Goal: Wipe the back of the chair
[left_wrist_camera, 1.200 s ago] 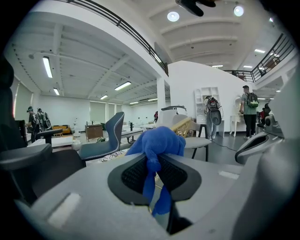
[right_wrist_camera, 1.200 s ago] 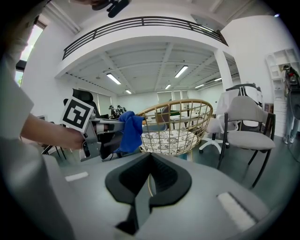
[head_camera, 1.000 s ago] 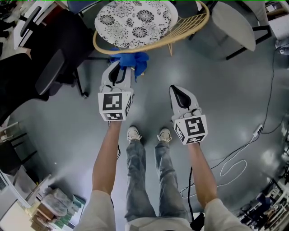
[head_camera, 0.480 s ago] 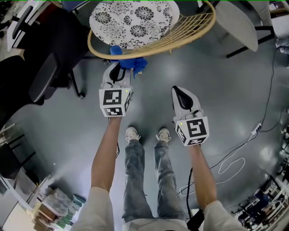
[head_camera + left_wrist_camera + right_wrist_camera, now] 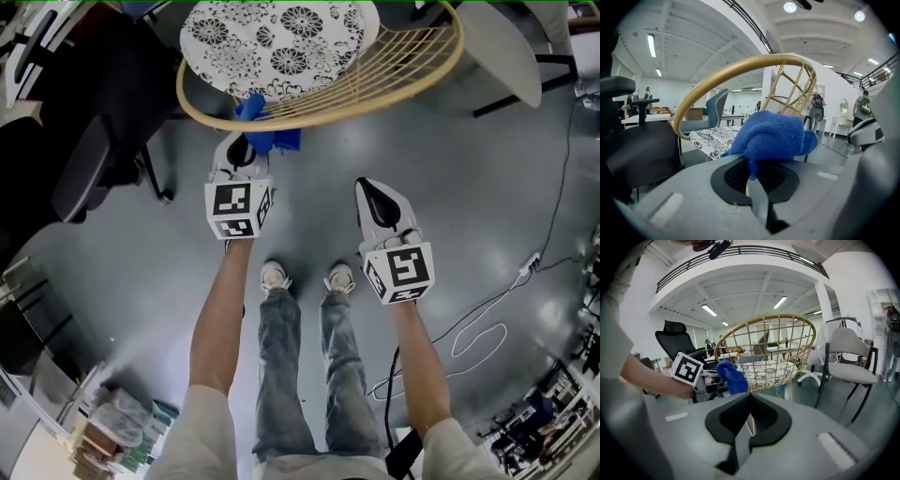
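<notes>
The wiping step is judged to be in hand. A blue cloth (image 5: 773, 136) is held bunched in the closed fingers of the left gripper (image 5: 244, 150) and is brought up to the curved golden rim of the chair back (image 5: 717, 76), at its left end as seen from the head view. The cloth is seen overlapping the rim, though firm contact cannot be confirmed. The chair's seat is covered by a white cushion with a black floral pattern (image 5: 281, 37). The right gripper (image 5: 372, 195) is held well apart from the chair, over the grey floor, with its fingers brought together on nothing. For the next move, the cloth would probably need to be pressed against the rim and the wire ribs and drawn along the curve towards the right, with the grip kept tight so that the cloth is not dragged loose on the lattice. No brand, label or legible writing is visible; only the black-and-white square markers on the gripper cubes (image 5: 234, 208) are to be seen.
</notes>
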Available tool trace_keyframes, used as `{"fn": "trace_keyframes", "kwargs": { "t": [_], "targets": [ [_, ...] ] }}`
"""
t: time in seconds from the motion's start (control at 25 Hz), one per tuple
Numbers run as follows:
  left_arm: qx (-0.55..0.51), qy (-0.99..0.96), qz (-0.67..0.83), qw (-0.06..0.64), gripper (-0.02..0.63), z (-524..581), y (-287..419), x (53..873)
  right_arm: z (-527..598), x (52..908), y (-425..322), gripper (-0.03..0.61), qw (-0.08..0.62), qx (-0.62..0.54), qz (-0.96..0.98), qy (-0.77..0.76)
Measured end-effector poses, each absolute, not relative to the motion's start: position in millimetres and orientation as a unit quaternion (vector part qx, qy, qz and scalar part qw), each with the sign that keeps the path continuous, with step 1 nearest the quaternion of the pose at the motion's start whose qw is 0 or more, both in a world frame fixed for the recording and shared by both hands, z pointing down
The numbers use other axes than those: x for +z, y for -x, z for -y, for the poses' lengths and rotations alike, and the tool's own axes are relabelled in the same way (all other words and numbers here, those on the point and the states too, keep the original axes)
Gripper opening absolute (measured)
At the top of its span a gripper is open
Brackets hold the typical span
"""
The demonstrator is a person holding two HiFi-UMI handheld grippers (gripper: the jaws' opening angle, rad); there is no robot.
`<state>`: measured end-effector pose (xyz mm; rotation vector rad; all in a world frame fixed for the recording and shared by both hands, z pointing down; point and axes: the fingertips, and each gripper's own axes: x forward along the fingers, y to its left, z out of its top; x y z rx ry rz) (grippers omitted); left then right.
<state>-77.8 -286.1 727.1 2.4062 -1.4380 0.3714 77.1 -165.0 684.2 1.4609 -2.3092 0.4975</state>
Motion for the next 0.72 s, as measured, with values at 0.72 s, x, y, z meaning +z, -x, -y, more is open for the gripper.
{"fn": "trace_keyframes", "kwargs": {
  "t": [0.72],
  "targets": [
    [0.115,-0.843,0.502,0.155,0.020,181,63,695,115,665,-76,0.002,0.178,0.163,0.832,-0.499]
  ]
}}
